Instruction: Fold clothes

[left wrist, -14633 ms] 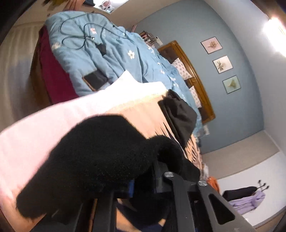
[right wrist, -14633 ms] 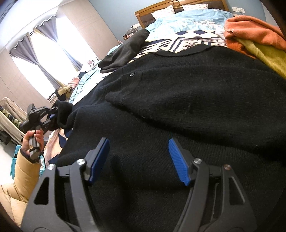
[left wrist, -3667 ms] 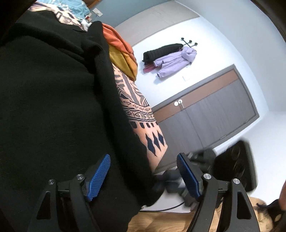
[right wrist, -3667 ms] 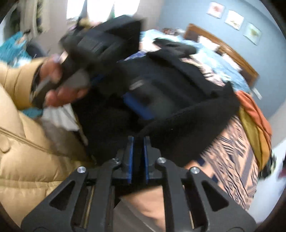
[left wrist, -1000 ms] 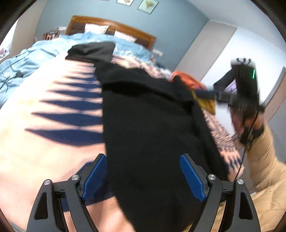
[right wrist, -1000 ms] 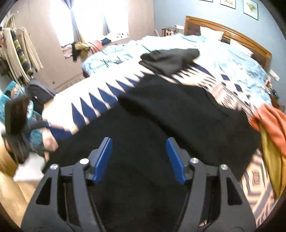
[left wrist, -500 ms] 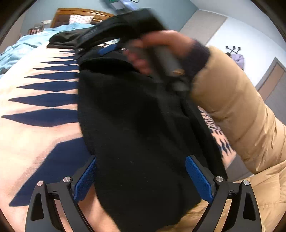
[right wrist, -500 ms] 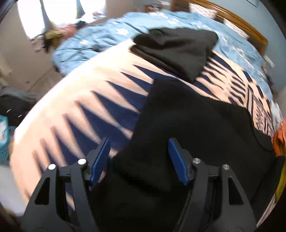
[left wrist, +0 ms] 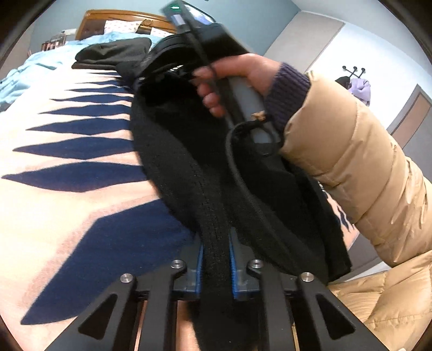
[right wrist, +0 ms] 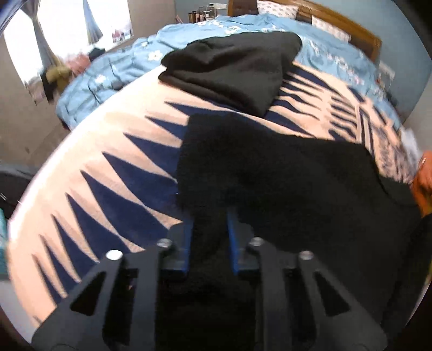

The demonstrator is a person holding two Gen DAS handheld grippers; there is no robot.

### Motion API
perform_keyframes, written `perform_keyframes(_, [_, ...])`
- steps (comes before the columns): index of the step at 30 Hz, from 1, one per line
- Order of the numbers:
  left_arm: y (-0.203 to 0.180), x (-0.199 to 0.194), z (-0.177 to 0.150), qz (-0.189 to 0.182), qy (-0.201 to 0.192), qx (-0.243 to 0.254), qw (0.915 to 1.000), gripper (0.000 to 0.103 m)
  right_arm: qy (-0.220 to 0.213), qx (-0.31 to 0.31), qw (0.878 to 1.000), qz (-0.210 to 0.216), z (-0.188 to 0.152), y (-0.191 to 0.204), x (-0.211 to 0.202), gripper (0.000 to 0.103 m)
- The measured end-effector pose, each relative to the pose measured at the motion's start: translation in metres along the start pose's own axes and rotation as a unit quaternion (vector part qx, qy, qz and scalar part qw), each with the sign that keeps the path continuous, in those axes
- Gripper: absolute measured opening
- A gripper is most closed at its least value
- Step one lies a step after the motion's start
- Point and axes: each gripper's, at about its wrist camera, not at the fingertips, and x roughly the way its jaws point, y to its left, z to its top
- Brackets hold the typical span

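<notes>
A black knit sweater [left wrist: 172,162] lies on the peach and navy patterned blanket [left wrist: 67,162] on the bed. My left gripper [left wrist: 215,259] is shut on the sweater's near edge, the cloth pinched between the blue pads. A person's hand [left wrist: 237,81] holds the right gripper's body over the sweater in the left wrist view, its fingers hidden there. In the right wrist view the right gripper [right wrist: 209,237] is shut on the black sweater [right wrist: 283,183], which spreads ahead to the right.
A second black garment [right wrist: 237,64] lies folded farther up the patterned blanket [right wrist: 108,172]. A light blue duvet [right wrist: 121,67] and wooden headboard [left wrist: 121,19] sit beyond. An orange garment [right wrist: 424,175] shows at the right edge. A tan padded sleeve [left wrist: 351,167] crosses the right side.
Both grippers have gone from open to shut on the black sweater. The hand with the right gripper has come across over the sweater, close to the left gripper.
</notes>
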Motion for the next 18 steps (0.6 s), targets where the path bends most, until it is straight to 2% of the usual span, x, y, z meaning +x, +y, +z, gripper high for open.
perform_keyframes(1, [-0.002, -0.003, 0.000, 0.002, -0.001, 0.004, 1.0000, 0.012, -0.001, 0.009, 1.000, 0.009, 0.001, -0.005, -0.002, 0.018])
perform_keyframes(3, [-0.007, -0.009, 0.002, 0.002, -0.006, 0.013, 0.9999, 0.012, -0.014, 0.042, 0.997, 0.058, 0.001, -0.021, -0.016, 0.016])
perform_keyframes(7, [-0.022, -0.025, 0.010, -0.008, -0.016, 0.039, 0.9991, 0.011, -0.054, 0.089, 0.986, 0.129, -0.002, -0.049, -0.051, 0.016])
perform_keyframes(13, [-0.058, -0.030, 0.023, -0.027, -0.020, 0.094, 0.9950, 0.011, -0.111, 0.146, 0.965, 0.185, -0.021, -0.103, -0.102, 0.015])
perform_keyframes(18, [-0.086, -0.009, 0.031, -0.056, 0.000, 0.122, 0.9909, 0.011, -0.111, 0.209, 0.953, 0.188, -0.055, -0.160, -0.096, 0.015])
